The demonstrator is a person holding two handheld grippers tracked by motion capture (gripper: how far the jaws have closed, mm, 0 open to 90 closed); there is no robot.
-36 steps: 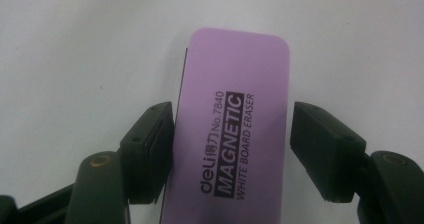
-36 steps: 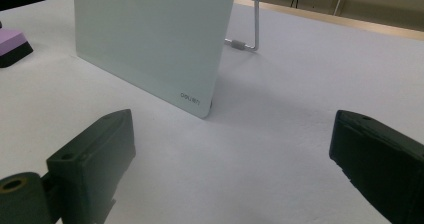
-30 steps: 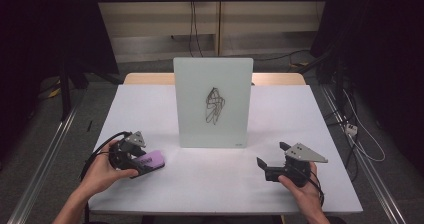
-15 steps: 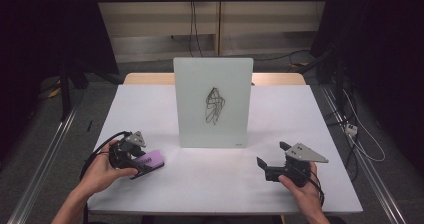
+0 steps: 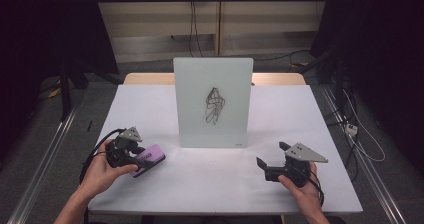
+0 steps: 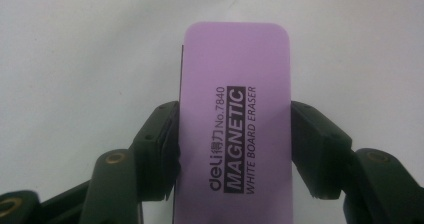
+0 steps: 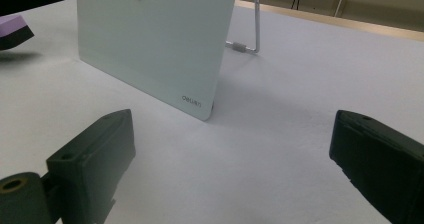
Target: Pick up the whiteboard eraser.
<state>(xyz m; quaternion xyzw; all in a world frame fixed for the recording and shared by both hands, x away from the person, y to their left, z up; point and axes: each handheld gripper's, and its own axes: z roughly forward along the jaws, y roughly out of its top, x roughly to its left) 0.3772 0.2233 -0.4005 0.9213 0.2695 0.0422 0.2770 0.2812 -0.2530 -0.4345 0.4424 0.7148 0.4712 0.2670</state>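
White laminate covers the table [image 5: 150,104], which fills the middle of the high view. At its centre stands a small glass whiteboard [image 5: 212,101], upright on a wire stand, with a black marker scribble [image 5: 214,105] on its face.

At the table's near right edge, the right gripper [image 5: 270,159] rests in the person's hand, its jaws spread wide with nothing between them; in the right gripper view only bare table lies between the two black jaws.

Near the left edge, the left gripper [image 6: 235,154] is clamped on a purple whiteboard eraser [image 6: 235,119], lettered "magnetic white board eraser". The jaws have just been closing and now press on its two long sides, about halfway along its length. In the high view the eraser [image 5: 147,159] sits low at the table's left front, well apart from the board.

The eraser looks light and rigid, a smooth plastic shell over a dark felt base. The shell may be slippery, so a hold across the narrow width, squarely on the flat sides as here, seems soundest.
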